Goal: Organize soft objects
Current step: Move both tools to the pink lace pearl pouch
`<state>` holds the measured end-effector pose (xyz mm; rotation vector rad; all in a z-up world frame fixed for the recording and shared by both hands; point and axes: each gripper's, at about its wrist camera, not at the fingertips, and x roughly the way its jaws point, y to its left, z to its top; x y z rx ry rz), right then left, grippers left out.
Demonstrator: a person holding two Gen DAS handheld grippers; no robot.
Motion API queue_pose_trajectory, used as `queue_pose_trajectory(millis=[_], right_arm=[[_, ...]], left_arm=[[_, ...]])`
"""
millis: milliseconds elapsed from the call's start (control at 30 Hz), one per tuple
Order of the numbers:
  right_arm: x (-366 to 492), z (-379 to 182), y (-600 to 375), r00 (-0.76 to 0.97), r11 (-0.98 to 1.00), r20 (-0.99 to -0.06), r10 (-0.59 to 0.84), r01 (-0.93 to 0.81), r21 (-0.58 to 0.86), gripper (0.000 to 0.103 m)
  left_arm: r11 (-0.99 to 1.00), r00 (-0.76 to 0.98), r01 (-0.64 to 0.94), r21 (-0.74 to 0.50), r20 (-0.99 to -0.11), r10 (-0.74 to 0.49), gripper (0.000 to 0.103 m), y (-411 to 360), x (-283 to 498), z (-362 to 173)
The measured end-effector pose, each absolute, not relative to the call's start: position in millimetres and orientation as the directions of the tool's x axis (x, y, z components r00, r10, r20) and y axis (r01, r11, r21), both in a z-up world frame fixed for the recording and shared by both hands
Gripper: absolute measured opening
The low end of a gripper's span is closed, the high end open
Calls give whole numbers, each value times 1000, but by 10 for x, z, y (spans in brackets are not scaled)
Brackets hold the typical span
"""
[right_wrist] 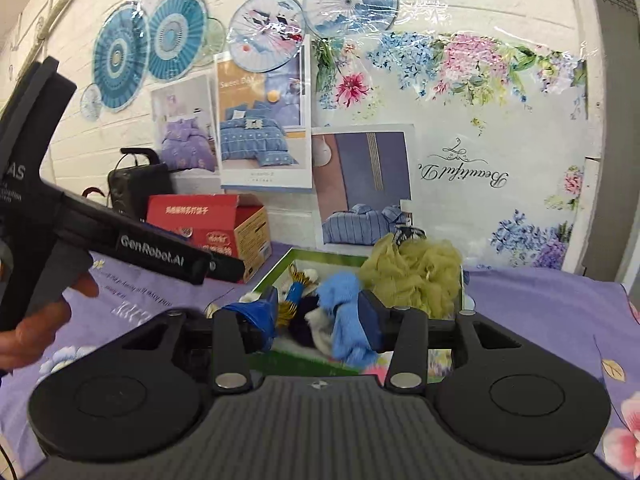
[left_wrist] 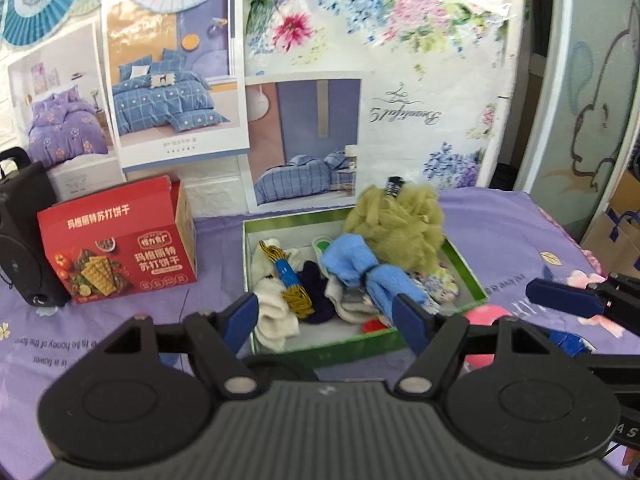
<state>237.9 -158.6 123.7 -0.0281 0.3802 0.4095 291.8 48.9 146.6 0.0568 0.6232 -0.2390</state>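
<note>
A green-rimmed open box on the purple cloth holds soft things: an olive mesh bath puff, a tied light-blue cloth, white socks, a dark purple piece and a yellow-and-blue cord bundle. My left gripper is open and empty, just in front of the box. My right gripper is open over the box's near side, its jaws either side of the blue cloth. The puff sits at the back of the box.
A red cracker carton and a black speaker stand left of the box. A pink ball lies by the box's right front corner. A poster-covered wall is behind. The table's right edge drops off near bags.
</note>
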Motion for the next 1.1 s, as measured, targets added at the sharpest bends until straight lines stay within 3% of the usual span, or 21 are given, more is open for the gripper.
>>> queue_pose_trajectory(millis=[233, 467, 633, 767, 867, 967, 1100], right_arm=[[1724, 820, -1623, 846, 940, -420, 327, -338, 50, 31], [1561, 212, -1401, 772, 922, -504, 386, -317, 221, 32], [1751, 65, -934, 780, 934, -523, 345, -342, 105, 32], [2001, -147, -684, 787, 953, -585, 196, -294, -76, 33], [2055, -271, -753, 725, 948, -648, 235, -319, -12, 33], [1954, -272, -937, 716, 945, -648, 259, -325, 18, 34], [1775, -190, -1281, 703, 945, -686, 188, -320, -69, 35]], left_arm=[[975, 794, 223, -17, -577, -191, 76, 712, 2156, 1262], [992, 708, 125, -28, -698, -109, 76, 1041, 1652, 510], [996, 650, 52, -74, -754, -91, 76, 1352, 1554, 298], [997, 663, 24, -73, -746, -71, 76, 1496, 1528, 318], [997, 664, 24, -80, -744, -76, 76, 1530, 1552, 320], [997, 654, 29, -77, -752, -77, 76, 1503, 1622, 310], [996, 644, 62, -66, -760, -90, 76, 1395, 1689, 290]])
